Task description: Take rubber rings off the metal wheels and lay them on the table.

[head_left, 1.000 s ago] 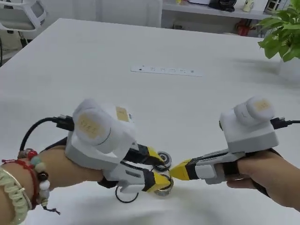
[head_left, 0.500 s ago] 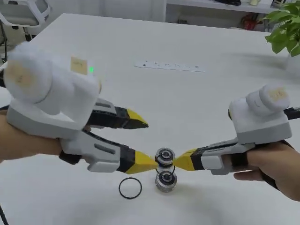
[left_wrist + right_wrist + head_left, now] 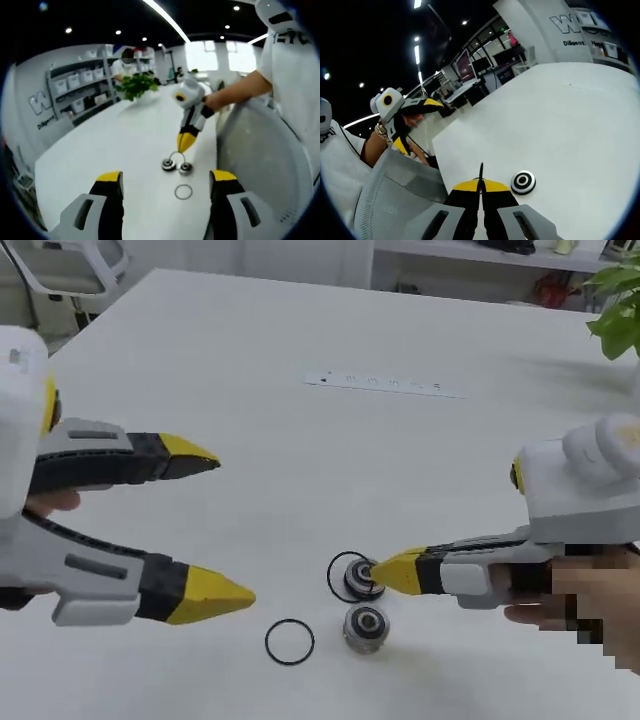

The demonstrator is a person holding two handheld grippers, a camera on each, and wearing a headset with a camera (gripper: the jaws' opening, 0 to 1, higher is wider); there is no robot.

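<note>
Two metal wheels [image 3: 366, 626] sit on the table [image 3: 300, 460]; right gripper [image 3: 385, 573], jaws closed, pinches a rubber ring [image 3: 330, 575]; left gripper [image 3: 232, 528] gapes wide, empty.

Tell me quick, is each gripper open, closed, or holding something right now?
Left gripper: open, holding nothing.
Right gripper: closed, pinching a thin black rubber ring beside a round metal wheel.
</note>
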